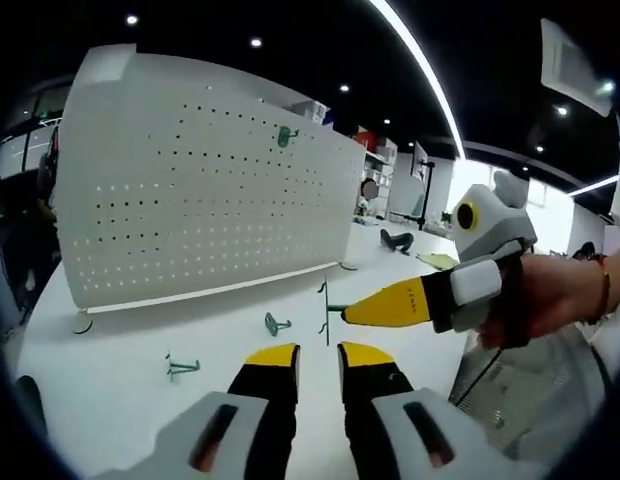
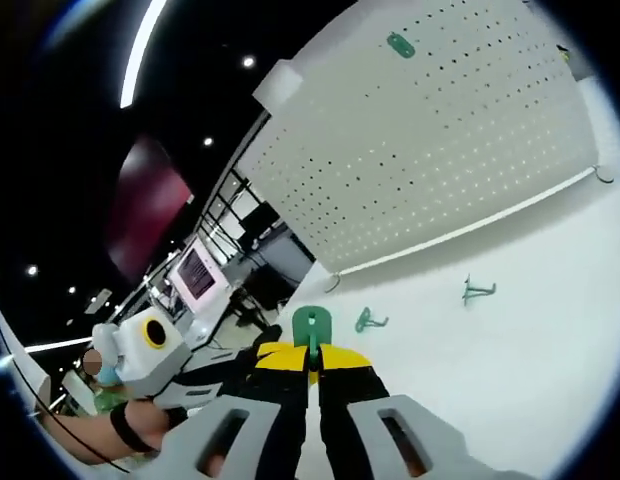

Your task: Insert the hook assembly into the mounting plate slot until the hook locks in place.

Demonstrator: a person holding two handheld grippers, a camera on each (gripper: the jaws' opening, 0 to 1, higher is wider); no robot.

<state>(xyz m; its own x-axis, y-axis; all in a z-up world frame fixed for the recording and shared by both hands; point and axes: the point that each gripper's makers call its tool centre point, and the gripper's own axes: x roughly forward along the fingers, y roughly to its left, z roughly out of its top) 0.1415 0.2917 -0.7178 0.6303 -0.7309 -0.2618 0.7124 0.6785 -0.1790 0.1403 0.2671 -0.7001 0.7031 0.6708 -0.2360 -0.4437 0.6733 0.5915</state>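
A white perforated mounting plate (image 1: 200, 200) stands upright on the white table, and one green hook (image 1: 283, 136) is hung near its top. In the right gripper view the same plate (image 2: 440, 140) carries that hook (image 2: 399, 44). My right gripper (image 2: 312, 352) is shut on a green hook assembly (image 2: 311, 325), held off the table and short of the plate. It enters the left gripper view from the right (image 1: 385, 304), with the hook (image 1: 328, 308) at its yellow tip. My left gripper (image 1: 318, 354) is open above the table with nothing between its fingers.
Two loose green hooks (image 1: 277, 323) (image 1: 182, 367) lie on the white table (image 1: 140, 330) in front of the plate; they are the hooks (image 2: 370, 320) (image 2: 478, 290) in the right gripper view. A dark object (image 1: 395, 240) sits farther back. A person's hand (image 1: 550, 295) holds the right gripper.
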